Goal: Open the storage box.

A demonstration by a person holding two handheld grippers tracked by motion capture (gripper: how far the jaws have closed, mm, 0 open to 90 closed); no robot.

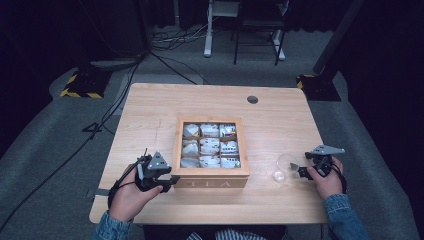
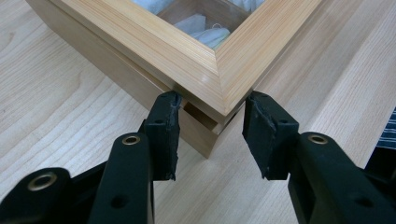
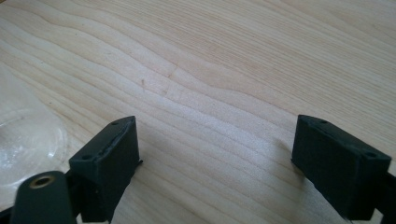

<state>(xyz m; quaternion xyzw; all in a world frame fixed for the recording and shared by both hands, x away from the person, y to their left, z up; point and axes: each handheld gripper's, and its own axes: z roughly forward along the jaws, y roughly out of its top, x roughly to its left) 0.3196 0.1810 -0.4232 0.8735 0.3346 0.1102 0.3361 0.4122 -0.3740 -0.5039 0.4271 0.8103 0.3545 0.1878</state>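
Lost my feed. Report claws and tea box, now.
Left claw open, straddling tea box front-left corner. Right claw open over bare table, beside clear glass. Lid shut.

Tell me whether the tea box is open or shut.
Shut: the tea box has its glass-windowed lid down on the base, tea bags visible through it.

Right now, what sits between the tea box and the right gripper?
In the high view, a clear glass cup lies on the table between the tea box and the right gripper, close to the gripper.

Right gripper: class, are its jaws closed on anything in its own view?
No, the right gripper has jaws spread wide over bare table, nothing between them.
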